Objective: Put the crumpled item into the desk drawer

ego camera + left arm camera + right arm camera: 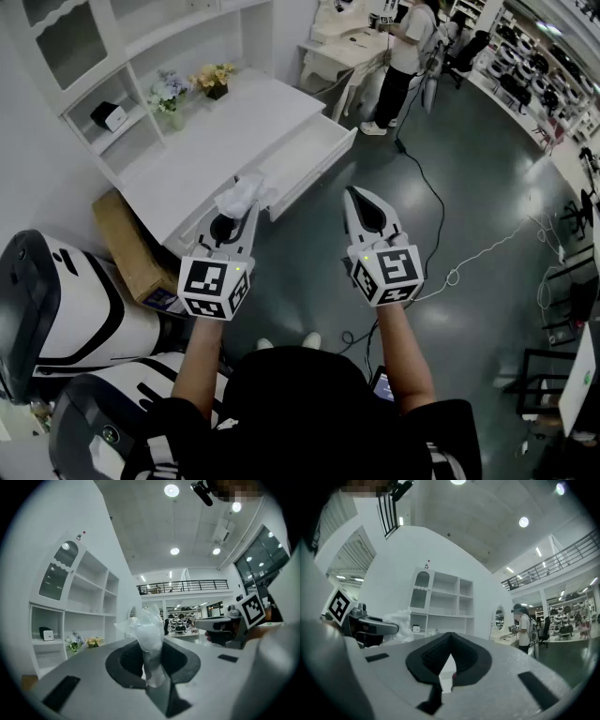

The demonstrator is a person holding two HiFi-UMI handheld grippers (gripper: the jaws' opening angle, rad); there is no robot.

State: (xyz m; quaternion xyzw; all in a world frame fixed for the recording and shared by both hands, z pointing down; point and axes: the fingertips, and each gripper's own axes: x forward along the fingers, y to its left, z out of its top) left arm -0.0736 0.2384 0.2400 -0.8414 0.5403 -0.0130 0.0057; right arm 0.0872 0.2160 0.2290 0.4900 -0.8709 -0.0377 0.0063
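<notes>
A crumpled clear plastic item (238,196) is pinched in my left gripper (247,210), held in the air over the desk's front edge, just left of the open white drawer (306,156). In the left gripper view the crumpled item (149,637) sticks up from between the dark pads (123,663) of the left gripper (152,670). My right gripper (355,195) hovers over the floor to the right of the drawer, shut and empty. In its own view the right gripper (451,637) has its tips touching; the left gripper (370,626) with the crumpled item (400,619) shows at the left.
The white desk (225,127) carries two small flower pots (170,95) below a white shelf unit (103,56). A cardboard box (131,246) and white machines (66,309) stand at the left. A person (403,56) stands further back; cables (469,253) run over the dark floor.
</notes>
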